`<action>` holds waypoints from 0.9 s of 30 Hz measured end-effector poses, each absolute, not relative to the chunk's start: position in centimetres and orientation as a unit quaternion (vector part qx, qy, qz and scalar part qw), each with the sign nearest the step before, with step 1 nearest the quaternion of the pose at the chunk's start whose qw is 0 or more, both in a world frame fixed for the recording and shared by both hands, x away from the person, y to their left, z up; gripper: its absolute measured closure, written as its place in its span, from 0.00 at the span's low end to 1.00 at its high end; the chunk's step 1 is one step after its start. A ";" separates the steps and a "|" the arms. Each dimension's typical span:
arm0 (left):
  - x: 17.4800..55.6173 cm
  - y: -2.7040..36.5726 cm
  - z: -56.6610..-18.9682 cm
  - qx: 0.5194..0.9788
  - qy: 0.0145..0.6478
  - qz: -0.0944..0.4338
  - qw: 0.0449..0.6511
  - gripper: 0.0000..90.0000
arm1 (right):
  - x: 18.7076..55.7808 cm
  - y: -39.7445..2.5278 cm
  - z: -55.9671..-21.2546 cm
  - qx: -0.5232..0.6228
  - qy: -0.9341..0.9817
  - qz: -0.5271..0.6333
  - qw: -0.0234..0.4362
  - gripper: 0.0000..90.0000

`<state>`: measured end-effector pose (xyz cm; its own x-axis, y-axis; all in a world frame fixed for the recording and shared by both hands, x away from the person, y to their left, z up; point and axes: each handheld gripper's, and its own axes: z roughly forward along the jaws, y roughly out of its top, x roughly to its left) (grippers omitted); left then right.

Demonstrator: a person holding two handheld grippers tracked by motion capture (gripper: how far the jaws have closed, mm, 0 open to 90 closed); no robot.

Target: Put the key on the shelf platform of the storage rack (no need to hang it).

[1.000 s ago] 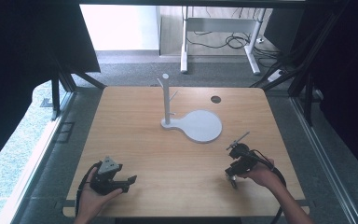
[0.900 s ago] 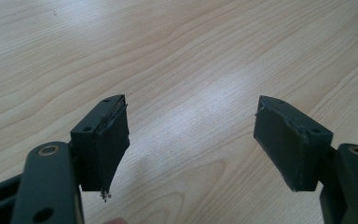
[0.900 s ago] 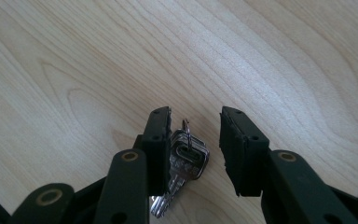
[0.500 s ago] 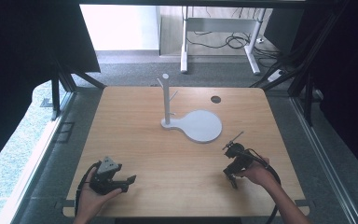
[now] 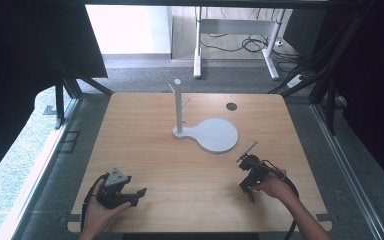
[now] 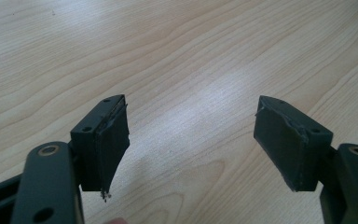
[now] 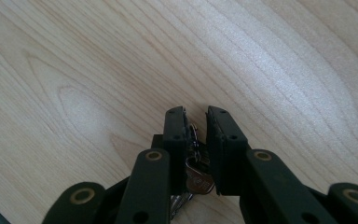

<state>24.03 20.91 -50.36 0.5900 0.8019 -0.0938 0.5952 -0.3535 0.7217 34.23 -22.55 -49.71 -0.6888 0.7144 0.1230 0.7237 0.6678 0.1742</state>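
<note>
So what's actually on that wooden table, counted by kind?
White peg stand with round base: 1
Bunch of metal keys, in the right gripper: 1
Hand-held black grippers, counting the left gripper: 2
Total: 4

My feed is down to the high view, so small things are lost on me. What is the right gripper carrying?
Observer: The right gripper is shut on a small bunch of keys; its own view shows a metal key hanging between the jaws.
Operator: And the left gripper, anything in it?
Observer: No. In its own view the left gripper stands wide open, with bare wooden table between the jaws.
Operator: Is the left one resting on the table?
Observer: I cannot tell; its view looks along the wood from close by, at a low angle.
Operator: Do the keys touch the table?
Observer: That view does not settle it; the keys hang low between the jaws.
</note>
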 end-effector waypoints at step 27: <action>24.1 21.1 -50.4 0.812 0.431 0.139 0.368 0.30 | 34.5 -23.0 -48.2 -0.377 -0.923 -0.073 0.037 0.99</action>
